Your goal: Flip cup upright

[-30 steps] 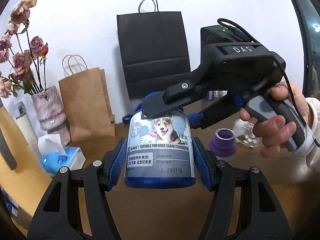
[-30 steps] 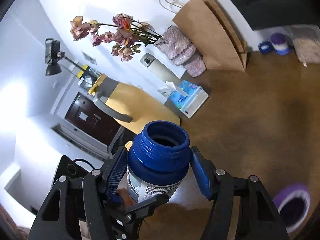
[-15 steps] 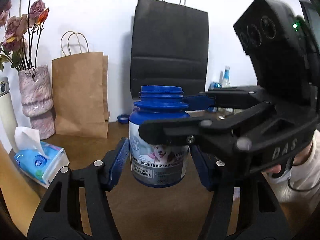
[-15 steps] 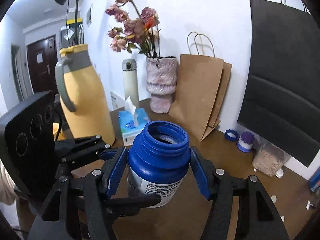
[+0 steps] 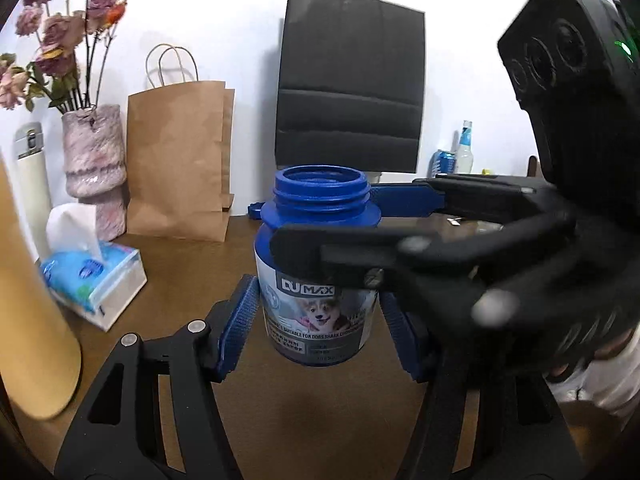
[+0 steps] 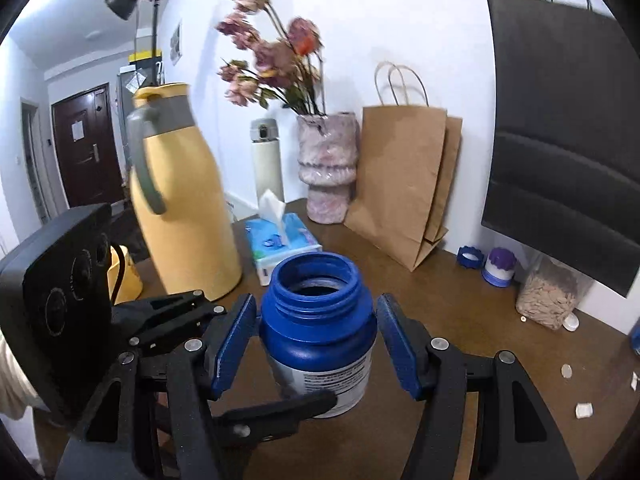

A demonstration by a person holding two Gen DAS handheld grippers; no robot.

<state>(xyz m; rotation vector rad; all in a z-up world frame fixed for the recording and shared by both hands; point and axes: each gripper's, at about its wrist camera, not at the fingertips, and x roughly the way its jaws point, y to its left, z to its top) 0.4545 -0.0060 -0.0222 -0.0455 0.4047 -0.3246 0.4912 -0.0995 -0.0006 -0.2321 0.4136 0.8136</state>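
Soft, even indoor light on the white wall [image 5: 224, 20]; faint shadow beside the black paper bag [image 5: 352, 80]. Fisheye bends the edges, corners dark. The right gripper [image 5: 400, 232] blurs close up.

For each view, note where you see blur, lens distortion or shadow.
Left wrist view: the right hand-held gripper is smeared with blur; the black bag casts a soft wall shadow; the jar label is sharp. Right wrist view: flowers and yellow jug are blurred; the fisheye bends the edges.
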